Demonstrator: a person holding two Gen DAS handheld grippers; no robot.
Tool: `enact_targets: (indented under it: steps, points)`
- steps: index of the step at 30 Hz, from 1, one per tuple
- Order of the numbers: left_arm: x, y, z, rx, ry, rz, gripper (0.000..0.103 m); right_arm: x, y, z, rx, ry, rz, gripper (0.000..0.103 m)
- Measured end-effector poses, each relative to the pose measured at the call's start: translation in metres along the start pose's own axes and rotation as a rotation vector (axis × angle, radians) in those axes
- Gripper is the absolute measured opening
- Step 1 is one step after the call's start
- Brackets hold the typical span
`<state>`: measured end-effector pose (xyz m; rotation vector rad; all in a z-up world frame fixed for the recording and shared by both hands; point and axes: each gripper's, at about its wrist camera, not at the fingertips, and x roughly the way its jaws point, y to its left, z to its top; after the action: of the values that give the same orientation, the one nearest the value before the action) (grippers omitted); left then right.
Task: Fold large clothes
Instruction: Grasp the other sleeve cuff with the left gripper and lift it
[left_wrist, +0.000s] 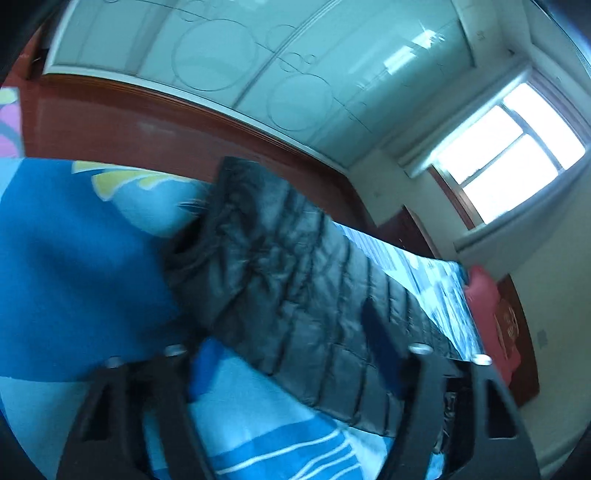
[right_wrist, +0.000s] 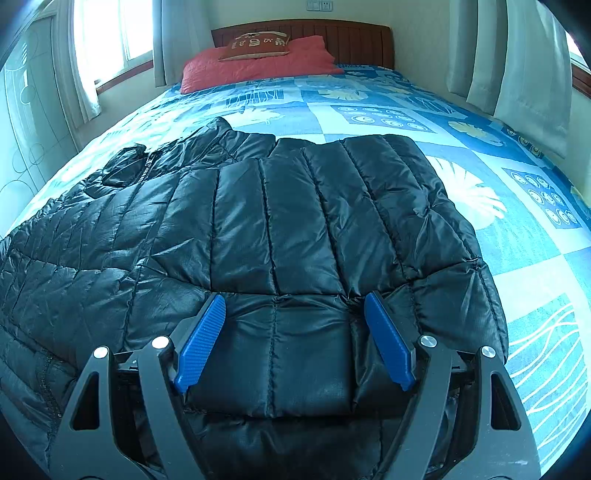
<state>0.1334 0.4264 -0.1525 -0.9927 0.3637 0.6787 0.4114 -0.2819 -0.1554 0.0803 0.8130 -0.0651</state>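
A black quilted jacket (right_wrist: 295, 206) lies spread across the bed, its near hem folded over. My right gripper (right_wrist: 295, 328) sits on that hem. Its blue pads (right_wrist: 201, 339) flank the thick fold and press into it, and the fabric puckers at their tips. The left wrist view is blurred and tilted. There the jacket (left_wrist: 295, 280) runs as a dark band from upper left to lower right. My left gripper (left_wrist: 291, 350) hangs over the jacket's near edge with its jaws apart. The fabric's edge lies between them, and the left pad (left_wrist: 201, 369) looks clear of it.
The bed has a blue patterned sheet (right_wrist: 480, 155), a red pillow (right_wrist: 258, 66) and a wooden headboard (right_wrist: 351, 40). Curtains (right_wrist: 532, 74) and windows stand on both sides. A wooden footboard (left_wrist: 147, 122) and a pale wardrobe (left_wrist: 258, 55) show in the left wrist view.
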Motion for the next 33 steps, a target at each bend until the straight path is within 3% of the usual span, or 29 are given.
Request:
enact_targets:
  steps: [3, 5, 11, 17, 21, 25, 30, 33]
  points:
    - [-0.002, 0.008, 0.003, -0.032, -0.009, 0.042, 0.021, 0.0, 0.0, 0.0, 0.0, 0.0, 0.001, 0.078]
    - [-0.002, 0.008, 0.005, -0.011, -0.007, 0.068, 0.014, 0.0, 0.0, 0.0, 0.001, 0.0, 0.001, 0.078]
    - [-0.017, -0.029, -0.001, 0.137, -0.044, 0.137, 0.005, 0.0, 0.0, 0.0, 0.002, -0.002, 0.002, 0.078]
    - [-0.036, -0.116, -0.03, 0.413, -0.117, 0.069, 0.005, 0.0, -0.002, 0.002, 0.007, -0.005, 0.009, 0.078]
    - [-0.047, -0.195, -0.084, 0.62, -0.106, -0.049, 0.005, 0.0, -0.003, 0.002, 0.014, -0.009, 0.014, 0.078]
    - [-0.048, -0.263, -0.151, 0.786, -0.046, -0.156, 0.005, 0.001, -0.005, 0.002, 0.019, -0.013, 0.019, 0.078]
    - [-0.044, -0.326, -0.241, 0.962, 0.052, -0.255, 0.005, 0.0, -0.007, 0.002, 0.031, -0.017, 0.035, 0.078]
    - [-0.048, -0.344, -0.285, 1.036, 0.084, -0.297, 0.005, 0.0, -0.007, 0.002, 0.035, -0.02, 0.038, 0.078]
